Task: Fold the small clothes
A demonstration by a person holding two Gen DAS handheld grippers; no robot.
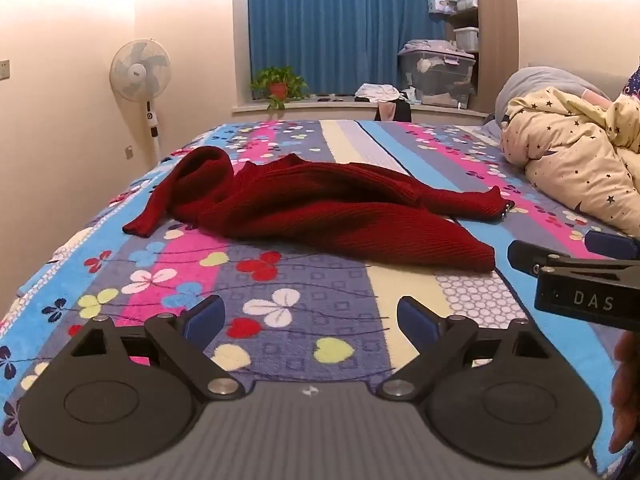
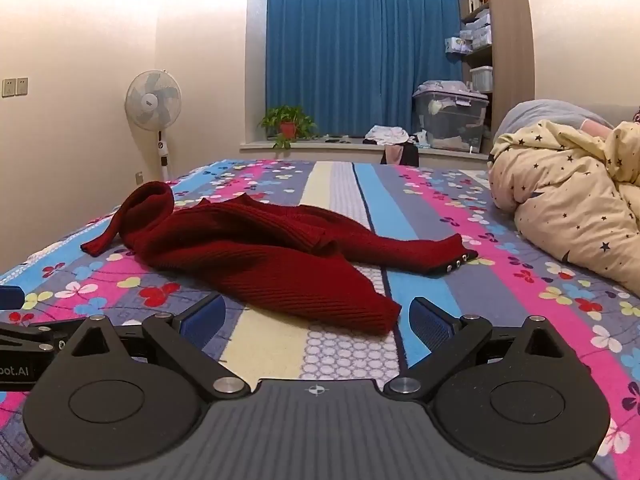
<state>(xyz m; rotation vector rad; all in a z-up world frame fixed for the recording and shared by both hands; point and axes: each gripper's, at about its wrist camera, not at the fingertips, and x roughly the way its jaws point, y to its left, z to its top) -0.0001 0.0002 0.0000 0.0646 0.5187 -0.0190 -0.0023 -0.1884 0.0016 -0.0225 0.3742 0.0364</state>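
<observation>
Both grippers, left gripper [image 1: 308, 318] and right gripper [image 2: 316, 316], hold fingers wide and empty short of the crumpled red sweater [image 2: 256, 252] on the bed [image 2: 460, 216], its long axis crosswise, its near corner closest to the right.

Bare bedspread [image 1: 304, 280] lies open between both grippers and the crumpled red sweater [image 1: 320, 208]. The star-print duvet [image 2: 568, 196] blocks the bed's right side. Clear bedspread extends beyond the sweater to the window ledge [image 2: 344, 148].
</observation>
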